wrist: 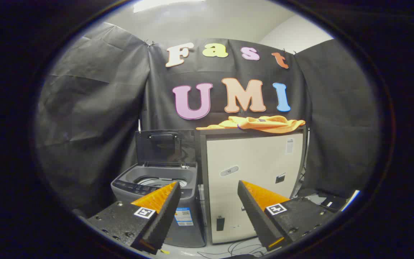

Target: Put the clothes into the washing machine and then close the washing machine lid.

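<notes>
The gripper [208, 187] is held up with its fingers [164, 201] spread wide apart and nothing between them. Beyond the fingers, at about 12 o'clock, stands a pale cabinet [253, 172] with a dark frame. On its top lies an orange garment [261, 124], crumpled and spread along the edge. Just beside the cabinet, at about 10 o'clock from the fingers, sits a grey top-loading washing machine [156, 194]; its lid [165, 145] stands upright and open, with the drum [156, 181] visible below. Cables [239, 248] lie on the floor at the cabinet's foot.
</notes>
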